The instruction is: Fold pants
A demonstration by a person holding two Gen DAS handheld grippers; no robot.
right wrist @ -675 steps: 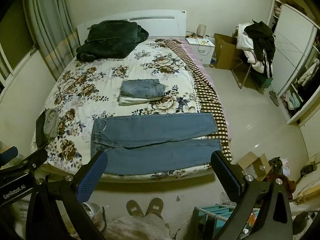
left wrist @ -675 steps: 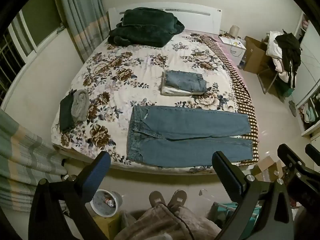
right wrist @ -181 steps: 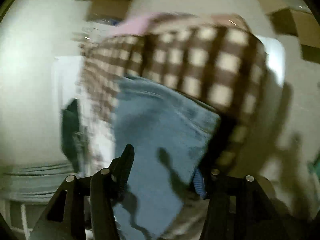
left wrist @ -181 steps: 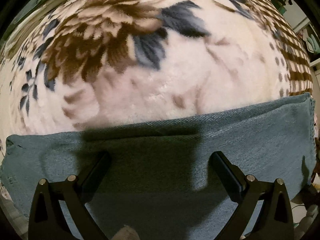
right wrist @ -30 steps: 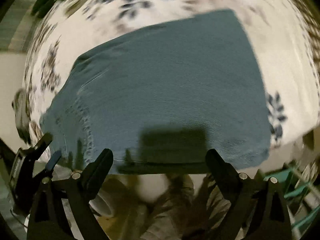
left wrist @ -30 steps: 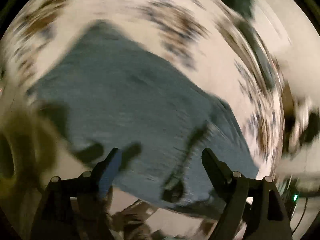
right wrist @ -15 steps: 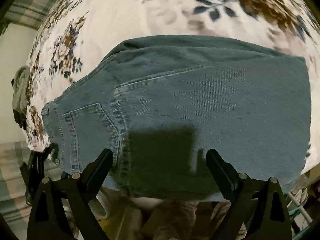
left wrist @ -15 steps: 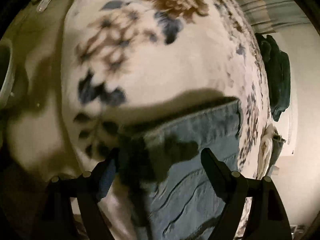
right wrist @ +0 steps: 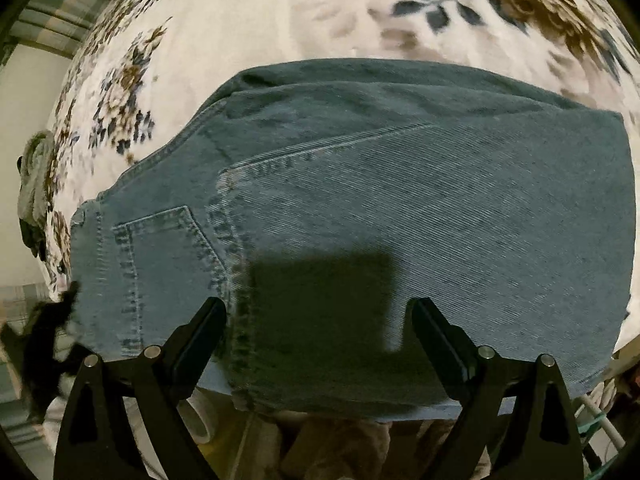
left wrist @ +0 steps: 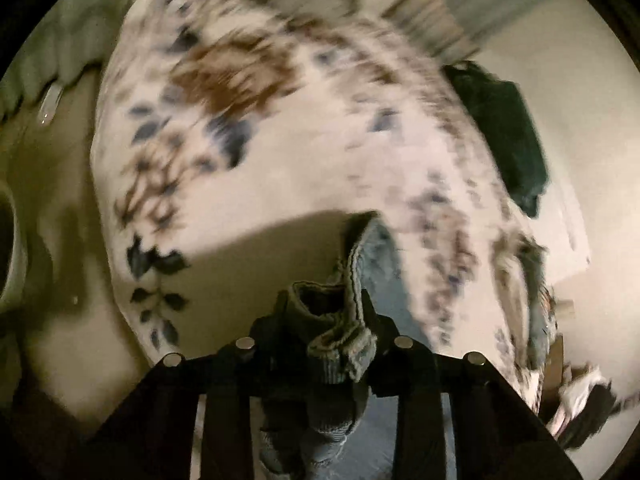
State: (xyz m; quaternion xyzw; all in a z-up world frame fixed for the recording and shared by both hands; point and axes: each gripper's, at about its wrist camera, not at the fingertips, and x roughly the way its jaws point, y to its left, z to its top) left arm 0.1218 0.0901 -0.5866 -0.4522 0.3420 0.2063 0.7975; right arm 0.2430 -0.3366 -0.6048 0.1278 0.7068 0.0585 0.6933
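Blue jeans (right wrist: 400, 208) lie folded in half on the floral bed cover (right wrist: 248, 20), back pocket and waistband toward the left. My right gripper (right wrist: 320, 320) hovers open just above their near edge and casts a square shadow on the denim. In the blurred left wrist view, the jaws of my left gripper (left wrist: 328, 320) are closing on a bunched-up corner of the jeans (left wrist: 380, 256), and the cloth fills the gap between the fingers. A dark blurred shape (right wrist: 48, 324) at the jeans' waistband end in the right wrist view looks like that left gripper.
A dark green blanket (left wrist: 504, 132) lies at the bed's far end, near a striped curtain (left wrist: 452, 12). Grey clothes (right wrist: 34, 176) sit at the bed's left edge. The bed's near edge drops to a white container (right wrist: 200, 420) and the person's trousers (right wrist: 340, 452).
The left gripper has closed from wide open onto the corner of the jeans, and its view has swung. The right gripper has come slightly closer to the denim and stays open.
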